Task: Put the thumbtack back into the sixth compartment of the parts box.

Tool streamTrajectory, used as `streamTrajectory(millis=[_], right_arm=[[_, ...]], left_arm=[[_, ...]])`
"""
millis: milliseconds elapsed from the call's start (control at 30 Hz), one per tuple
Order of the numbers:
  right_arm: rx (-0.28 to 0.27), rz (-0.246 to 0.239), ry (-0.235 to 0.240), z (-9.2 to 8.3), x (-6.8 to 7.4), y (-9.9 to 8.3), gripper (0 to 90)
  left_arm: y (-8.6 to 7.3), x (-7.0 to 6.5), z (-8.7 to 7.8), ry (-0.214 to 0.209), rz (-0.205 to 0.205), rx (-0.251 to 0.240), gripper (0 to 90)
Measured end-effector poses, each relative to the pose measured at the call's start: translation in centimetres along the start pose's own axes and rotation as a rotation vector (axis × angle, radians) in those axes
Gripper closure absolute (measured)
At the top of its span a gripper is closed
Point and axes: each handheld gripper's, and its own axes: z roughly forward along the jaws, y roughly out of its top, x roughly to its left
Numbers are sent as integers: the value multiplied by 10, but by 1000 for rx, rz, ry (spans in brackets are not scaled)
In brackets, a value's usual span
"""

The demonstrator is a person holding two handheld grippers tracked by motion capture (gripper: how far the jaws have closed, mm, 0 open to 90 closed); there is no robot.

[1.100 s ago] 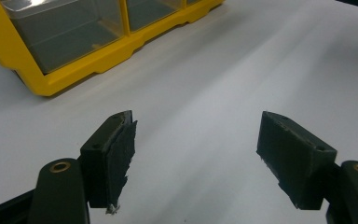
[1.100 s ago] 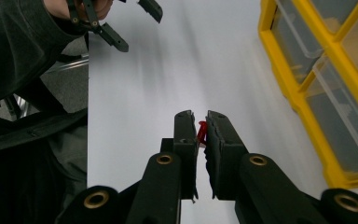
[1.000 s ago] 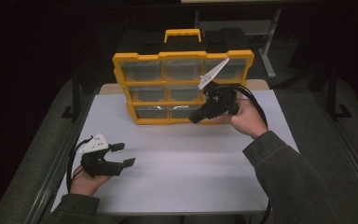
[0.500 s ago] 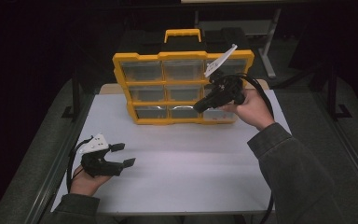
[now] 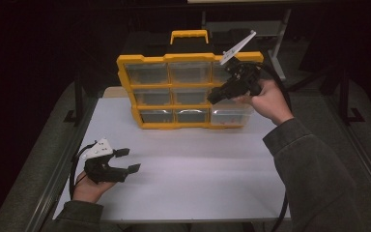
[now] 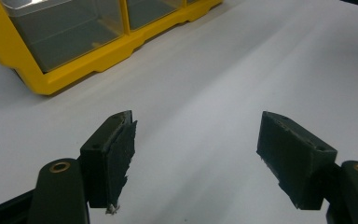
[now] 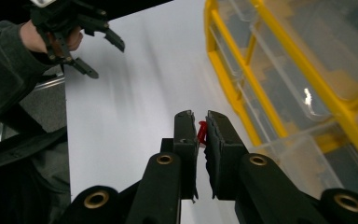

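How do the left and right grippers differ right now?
The left gripper has its jaws wide apart with nothing between them; the right gripper is shut on a small red piece. The left gripper sits low by the near edge of the white table; the right gripper is held up in front of the yellow drawer box. Both are black, two-jawed and hand-held.
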Motion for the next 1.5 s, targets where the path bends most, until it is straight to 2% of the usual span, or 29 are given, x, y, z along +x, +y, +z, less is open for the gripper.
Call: streamTrajectory(millis=[433, 500, 800, 1167, 1500], right_arm=[[5, 51, -60, -11, -20, -7, 815], [9, 66, -81, -13, -24, -11, 815], [18, 96, -126, -15, -32, -21, 815], [23, 111, -146, -8, -40, -36, 813], [31, 122, -130, 6, -43, -47, 812]], left_arm=[[-1, 1, -1, 1, 0, -2, 270], [0, 1, -1, 1, 0, -6, 270], [0, 2, -2, 2, 0, -1, 270], [-2, 2, -1, 1, -13, 5, 269], [-1, 2, -2, 1, -9, 0, 269]])
